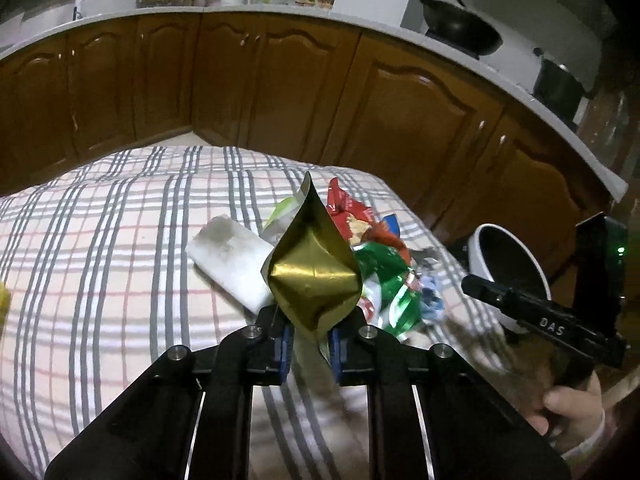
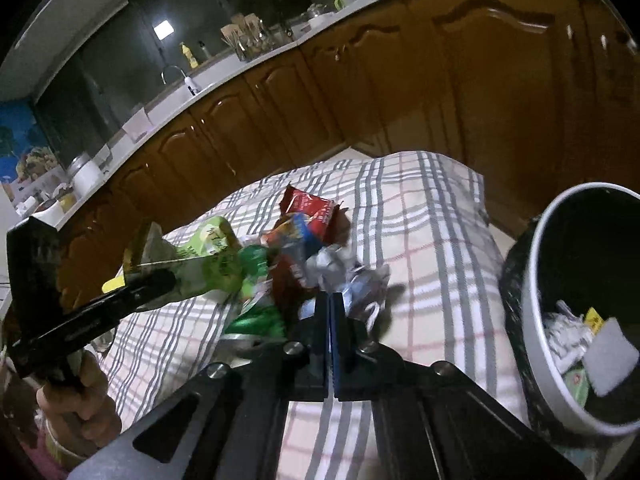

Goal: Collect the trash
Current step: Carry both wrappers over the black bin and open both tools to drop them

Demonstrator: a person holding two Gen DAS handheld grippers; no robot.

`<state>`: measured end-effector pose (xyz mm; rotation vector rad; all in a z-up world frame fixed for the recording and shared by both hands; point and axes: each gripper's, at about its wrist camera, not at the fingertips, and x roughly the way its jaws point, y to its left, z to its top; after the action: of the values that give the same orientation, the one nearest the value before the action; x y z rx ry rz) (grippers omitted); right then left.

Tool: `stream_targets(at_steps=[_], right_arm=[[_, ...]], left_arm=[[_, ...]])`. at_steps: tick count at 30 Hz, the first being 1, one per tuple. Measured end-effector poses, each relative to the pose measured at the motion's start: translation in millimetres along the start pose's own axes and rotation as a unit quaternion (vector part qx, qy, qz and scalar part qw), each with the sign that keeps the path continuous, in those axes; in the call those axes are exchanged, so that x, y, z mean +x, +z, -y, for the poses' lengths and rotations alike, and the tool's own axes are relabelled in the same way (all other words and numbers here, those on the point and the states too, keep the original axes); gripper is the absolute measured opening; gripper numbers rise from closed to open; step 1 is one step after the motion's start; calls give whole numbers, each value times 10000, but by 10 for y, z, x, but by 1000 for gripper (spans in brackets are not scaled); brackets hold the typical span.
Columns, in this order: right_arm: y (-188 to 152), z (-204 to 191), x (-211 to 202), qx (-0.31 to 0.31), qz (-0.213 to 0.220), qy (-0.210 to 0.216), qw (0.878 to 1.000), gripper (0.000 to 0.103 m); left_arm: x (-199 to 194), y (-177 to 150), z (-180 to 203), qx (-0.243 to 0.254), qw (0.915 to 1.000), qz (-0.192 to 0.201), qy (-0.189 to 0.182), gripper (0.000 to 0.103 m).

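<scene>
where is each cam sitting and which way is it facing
Left wrist: sits on the left gripper, looking forward and down across the plaid tablecloth at the wrapper pile; its fingers pinch a gold foil pouch, and the person's right hand shows.
Right wrist: sits on the right gripper, looking down at the pile with the trash bin on its right; its jaws are shut, and the person's left hand shows.
Shared: tablecloth, pile, bin, brown cabinets.
</scene>
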<state>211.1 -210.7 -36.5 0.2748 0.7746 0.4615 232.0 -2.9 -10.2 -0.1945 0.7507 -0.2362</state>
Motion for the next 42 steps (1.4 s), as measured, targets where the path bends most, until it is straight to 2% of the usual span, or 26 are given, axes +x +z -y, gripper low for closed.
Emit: stream_targets(at_steps=[3, 5, 6, 7, 8, 10, 14, 16, 17, 18, 24, 25, 31, 42], right_arm=[[-36, 1, -59, -6, 28, -16, 10000, 1], [-32, 33, -38, 114, 38, 21, 9999, 13], [-16, 40, -20, 126, 33, -16, 9999, 26], [0, 37, 11, 116, 38, -40, 9999, 33], [3, 31, 42, 104, 24, -17, 9999, 47], [28, 35, 162, 101, -55, -52, 9999, 56], [6, 121, 475, 308, -439, -37, 9986, 56], [-57, 164, 583, 413, -624, -2, 9972, 46], [-81, 175, 563, 421, -591, -45, 9974, 30], [-95, 181, 527, 429, -555, -57, 9975, 28], [-134, 186, 14, 358, -114, -107, 9992, 25], [-137, 191, -72, 335, -52, -131, 9993, 21], [-209, 353, -629, 412, 299, -299, 9983, 21], [-321, 781, -1209, 727, 690, -702, 9925, 21]], left_arm=[[-173, -67, 52, -20, 9999, 116, -82, 12], [-275, -113, 86, -40, 9998, 159, -143, 12], [-335, -136, 101, -52, 9997, 187, -165, 12], [-384, -150, 106, -67, 9996, 212, -186, 12], [-422, -160, 112, -80, 9995, 235, -201, 12], [-506, -169, 123, -99, 9992, 284, -244, 12], [-579, -149, 142, -95, 9989, 345, -302, 12], [-603, -143, 161, -87, 9987, 360, -339, 12], [-612, -140, 172, -78, 9987, 368, -357, 12], [-622, -136, 187, -69, 9985, 376, -380, 12], [-635, -123, 379, 39, 9973, 397, -609, 12], [-636, -125, 428, 74, 9970, 400, -655, 12], [-571, -119, 791, 355, 9944, 373, -918, 12], [-351, -163, 1386, 734, 9895, 154, -1235, 12]])
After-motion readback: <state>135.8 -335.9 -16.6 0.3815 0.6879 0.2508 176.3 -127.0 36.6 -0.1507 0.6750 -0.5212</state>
